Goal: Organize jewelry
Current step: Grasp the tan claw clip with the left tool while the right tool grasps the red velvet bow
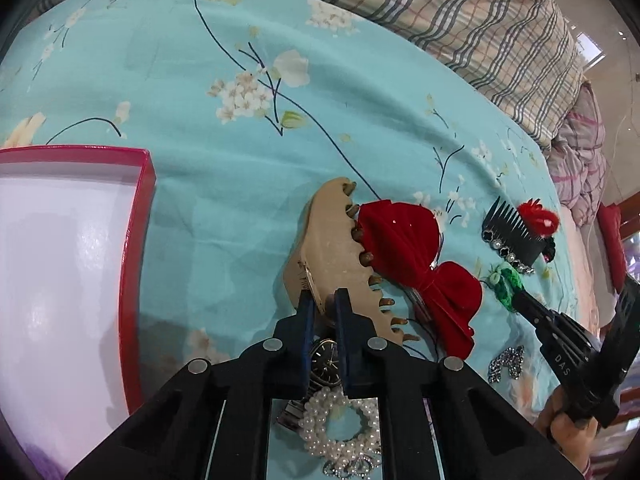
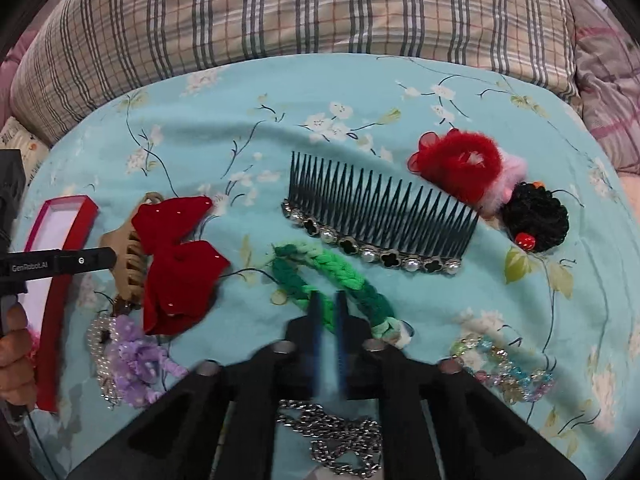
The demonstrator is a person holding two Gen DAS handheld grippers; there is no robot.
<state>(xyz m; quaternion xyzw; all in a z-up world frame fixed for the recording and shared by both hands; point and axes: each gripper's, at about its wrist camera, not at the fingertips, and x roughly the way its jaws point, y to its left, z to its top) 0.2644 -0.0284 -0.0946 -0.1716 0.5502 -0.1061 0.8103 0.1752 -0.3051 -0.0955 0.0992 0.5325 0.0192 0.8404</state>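
Jaws of left gripper [image 1: 325, 300] nearly closed around beige claw clip [image 1: 334, 248], no visible gap

Jewelry and hair pieces spread on the bed

A beige claw clip [image 1: 340, 256] touches a red velvet bow [image 1: 420, 264]; a black comb [image 2: 384, 216] lies flat above a green braided band [image 2: 344, 280]; a red-rimmed box [image 1: 136, 240] sits open at left.
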